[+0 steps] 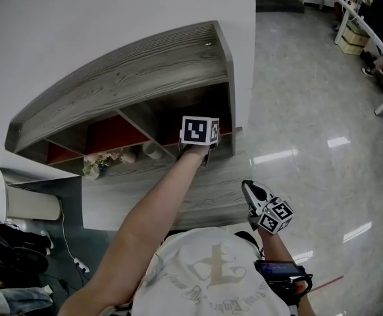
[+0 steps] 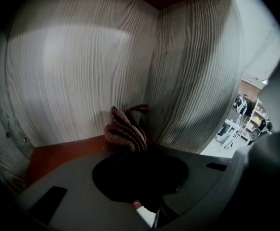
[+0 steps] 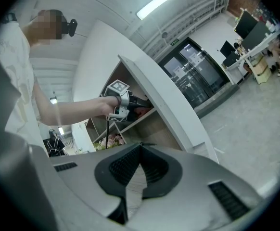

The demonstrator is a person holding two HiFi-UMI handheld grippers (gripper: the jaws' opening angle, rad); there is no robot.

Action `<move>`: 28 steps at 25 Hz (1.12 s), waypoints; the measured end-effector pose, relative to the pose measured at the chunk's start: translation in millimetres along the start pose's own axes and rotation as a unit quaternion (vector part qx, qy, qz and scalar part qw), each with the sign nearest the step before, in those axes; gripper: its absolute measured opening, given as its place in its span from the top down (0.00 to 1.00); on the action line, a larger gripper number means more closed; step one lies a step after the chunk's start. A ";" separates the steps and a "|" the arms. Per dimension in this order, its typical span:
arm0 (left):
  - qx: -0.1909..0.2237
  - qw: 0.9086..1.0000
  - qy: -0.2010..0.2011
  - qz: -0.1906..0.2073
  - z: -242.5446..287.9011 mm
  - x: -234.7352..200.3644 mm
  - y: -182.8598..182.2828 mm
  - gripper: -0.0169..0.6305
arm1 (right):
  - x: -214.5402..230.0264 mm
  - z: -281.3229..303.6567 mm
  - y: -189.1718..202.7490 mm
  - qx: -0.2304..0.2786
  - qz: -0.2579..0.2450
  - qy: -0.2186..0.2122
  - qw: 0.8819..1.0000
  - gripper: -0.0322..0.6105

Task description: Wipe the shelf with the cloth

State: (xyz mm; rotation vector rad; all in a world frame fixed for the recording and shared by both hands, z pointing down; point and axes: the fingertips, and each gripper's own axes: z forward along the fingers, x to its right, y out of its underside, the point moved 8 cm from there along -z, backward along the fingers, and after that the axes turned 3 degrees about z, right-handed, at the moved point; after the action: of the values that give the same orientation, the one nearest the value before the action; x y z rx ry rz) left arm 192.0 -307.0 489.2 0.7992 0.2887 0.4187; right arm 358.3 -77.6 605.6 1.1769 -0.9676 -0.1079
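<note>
My left claw [image 2: 133, 150] is clamped on the cloth [image 2: 125, 131], a bunched, ribbed, brown-red wad that sticks out just past the jaw tips. Straight ahead of the claw, 2 grey wood-grain walls of the shelf [image 2: 82, 71] meet in an inner corner, and the cloth sits right against that corner. I cannot tell how hard it presses there. An orange-red panel [image 2: 58, 153] runs along the foot of the wall, ahead and to the left of the claw.

From the head view, the left arm reaches into the rightmost compartment, and the claw's marker cube sits at the opening. To the left of that claw, 1 compartment over, stands a pale cup [image 1: 153, 150]. Further left is a small bunch of flowers [image 1: 99, 162].

My right claw [image 3: 139, 148] hangs outside the shelf, well behind the left one and close to my body. It is over the wooden ledge [image 1: 204, 189]. Its jaws are drawn together at the tips with nothing between them, and only wood grain shows through the slit behind the tips.
</note>
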 end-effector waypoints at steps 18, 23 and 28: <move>0.030 0.987 0.155 0.030 -37.8 39.3 50.1 0.87 | -19.2 8.0 0.8 -0.009 -0.018 -0.004 1.000 0.94; 0.060 0.982 0.174 0.040 -63.7 25.8 97.6 0.87 | -28.7 19.8 0.5 -0.017 -0.027 -0.016 0.999 0.94; 0.104 0.982 0.154 0.017 -99.0 -5.9 137.1 0.87 | -44.5 37.3 1.7 -0.031 -0.040 -0.037 0.998 0.94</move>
State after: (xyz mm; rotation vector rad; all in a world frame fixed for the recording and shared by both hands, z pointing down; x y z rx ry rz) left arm 112.4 -162.2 525.5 0.9453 0.6147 0.5519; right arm 304.9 -80.0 582.9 1.1622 -0.9752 -0.2454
